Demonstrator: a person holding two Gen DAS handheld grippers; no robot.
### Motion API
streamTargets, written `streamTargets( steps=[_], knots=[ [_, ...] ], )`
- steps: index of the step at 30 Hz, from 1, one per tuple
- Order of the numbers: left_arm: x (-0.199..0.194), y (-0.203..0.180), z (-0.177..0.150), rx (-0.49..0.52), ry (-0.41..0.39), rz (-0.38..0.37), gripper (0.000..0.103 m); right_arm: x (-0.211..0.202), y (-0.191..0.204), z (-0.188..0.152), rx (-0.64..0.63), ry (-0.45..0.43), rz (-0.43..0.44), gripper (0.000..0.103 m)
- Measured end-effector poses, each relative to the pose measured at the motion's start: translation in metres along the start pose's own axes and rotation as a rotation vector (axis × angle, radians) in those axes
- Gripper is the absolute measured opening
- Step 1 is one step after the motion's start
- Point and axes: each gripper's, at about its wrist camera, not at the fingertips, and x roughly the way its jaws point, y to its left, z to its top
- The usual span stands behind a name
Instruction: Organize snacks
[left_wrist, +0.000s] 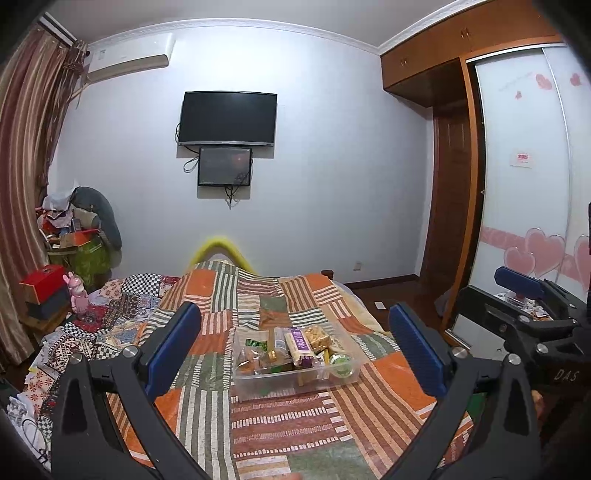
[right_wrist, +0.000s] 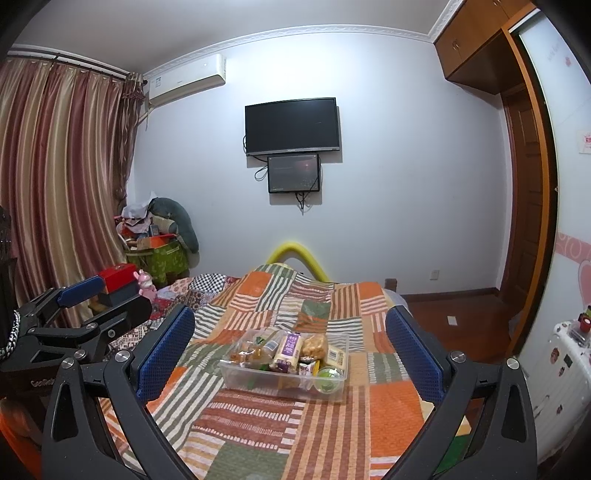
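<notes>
A clear plastic bin (left_wrist: 258, 384) (right_wrist: 236, 373) full of wrapped snacks sits on the patchwork bed. Among them are a purple-and-white pack (left_wrist: 301, 345) (right_wrist: 290, 349), a golden puffed snack bag (left_wrist: 317, 335) (right_wrist: 314, 345) and a round green cup (left_wrist: 341, 363) (right_wrist: 325, 376). My left gripper (left_wrist: 295, 347) is open and empty, held back from the bin with the bin showing between its blue pads. My right gripper (right_wrist: 290, 350) is open and empty, also back from the bin. Each gripper shows at the edge of the other's view.
The patchwork quilt (left_wrist: 295, 424) covers the bed. A red box (left_wrist: 42, 282) and pink toy (left_wrist: 78, 293) stand at the left. A wardrobe with sliding doors (left_wrist: 524, 184) and a white suitcase (right_wrist: 561, 369) are at the right. A TV (left_wrist: 227, 118) hangs on the far wall.
</notes>
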Motion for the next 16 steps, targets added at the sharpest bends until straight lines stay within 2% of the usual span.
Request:
streamTargets(
  steps=[16],
  knots=[
    [0.0033,0.0001,-0.0026,0.002,0.011,0.000,0.103,0.0011,-0.0004,0.0005,0.001,-0.002,0.001,0.103]
  ],
)
